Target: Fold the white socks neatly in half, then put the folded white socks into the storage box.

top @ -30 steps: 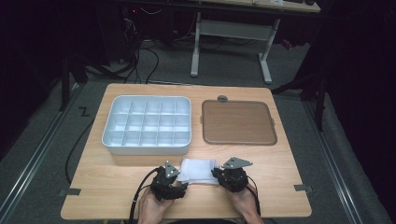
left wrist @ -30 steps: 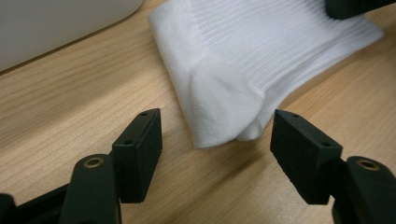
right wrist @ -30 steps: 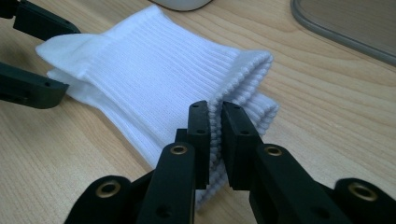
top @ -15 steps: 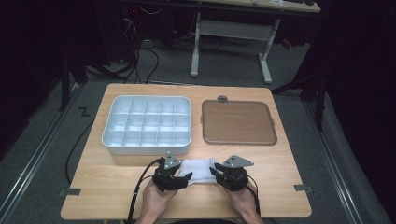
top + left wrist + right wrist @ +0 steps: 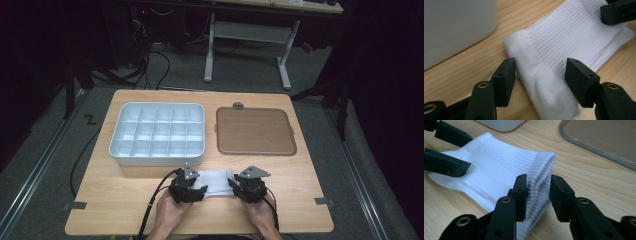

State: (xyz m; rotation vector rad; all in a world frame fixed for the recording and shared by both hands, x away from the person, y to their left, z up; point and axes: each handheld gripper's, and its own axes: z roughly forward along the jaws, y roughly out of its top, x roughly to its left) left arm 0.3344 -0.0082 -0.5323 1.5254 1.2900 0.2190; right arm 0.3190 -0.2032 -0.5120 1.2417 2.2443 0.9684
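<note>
1. From the high view, the folded white ribbed sock [image 5: 214, 181] lies on the light wooden table [image 5: 115, 200], near its front edge, right between the left gripper [image 5: 199, 186] and the right gripper [image 5: 234, 184]. Behind it sit a white plastic divided tray [image 5: 157, 133] and a brown flat lid with a clear rim [image 5: 255, 131].
2. The left gripper view gets what the overhead can't: its jaws are spread around the sock's smooth rolled end [image 5: 541, 82], one pad just at the fabric, the other standing off it.
3. The right gripper view shows the stacked ribbed cuff edge [image 5: 537, 192] sitting between its jaws, which have just been opening and straddle it without squeezing.
</note>
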